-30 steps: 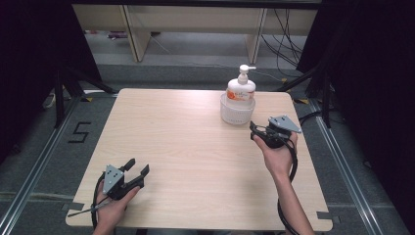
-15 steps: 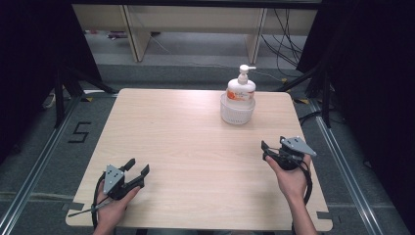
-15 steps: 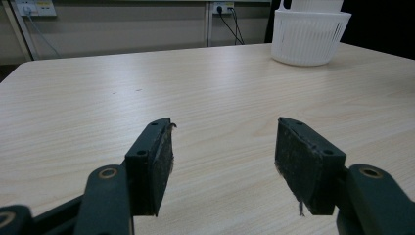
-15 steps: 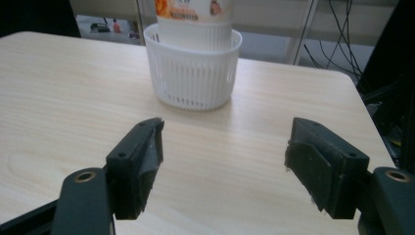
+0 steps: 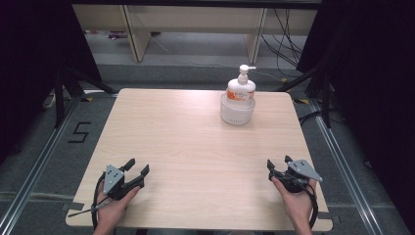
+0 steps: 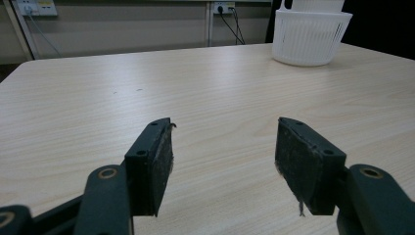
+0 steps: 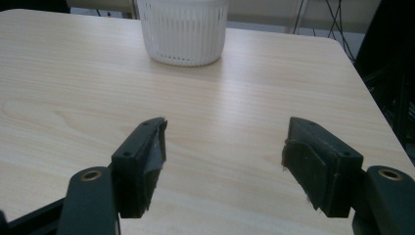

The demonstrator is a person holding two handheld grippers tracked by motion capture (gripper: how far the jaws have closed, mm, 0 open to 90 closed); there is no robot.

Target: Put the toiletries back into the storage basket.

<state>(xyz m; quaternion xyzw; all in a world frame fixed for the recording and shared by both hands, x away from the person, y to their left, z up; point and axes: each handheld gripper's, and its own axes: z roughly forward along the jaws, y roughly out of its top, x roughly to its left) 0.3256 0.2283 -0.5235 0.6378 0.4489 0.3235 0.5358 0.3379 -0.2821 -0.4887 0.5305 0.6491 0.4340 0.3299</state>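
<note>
left hand-held gripper [image 5: 138,171] agape, right hand-held gripper [image 5: 279,164] narrowing, empty

A pump bottle [image 5: 240,88] stands in a ribbed basket [image 5: 237,111] at the far right of the table [image 5: 195,147]. The left gripper [image 5: 137,168] rests near the front left corner, the right gripper [image 5: 279,164] near the front right, well apart from the basket.

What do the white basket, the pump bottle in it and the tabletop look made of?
Basket: likely matte white moulded plastic, with thin slotted ribs. Pump bottle: seemingly smooth white plastic with an orange label. Tabletop: pale wood-grain, probably laminate, with an even, satin surface.
</note>
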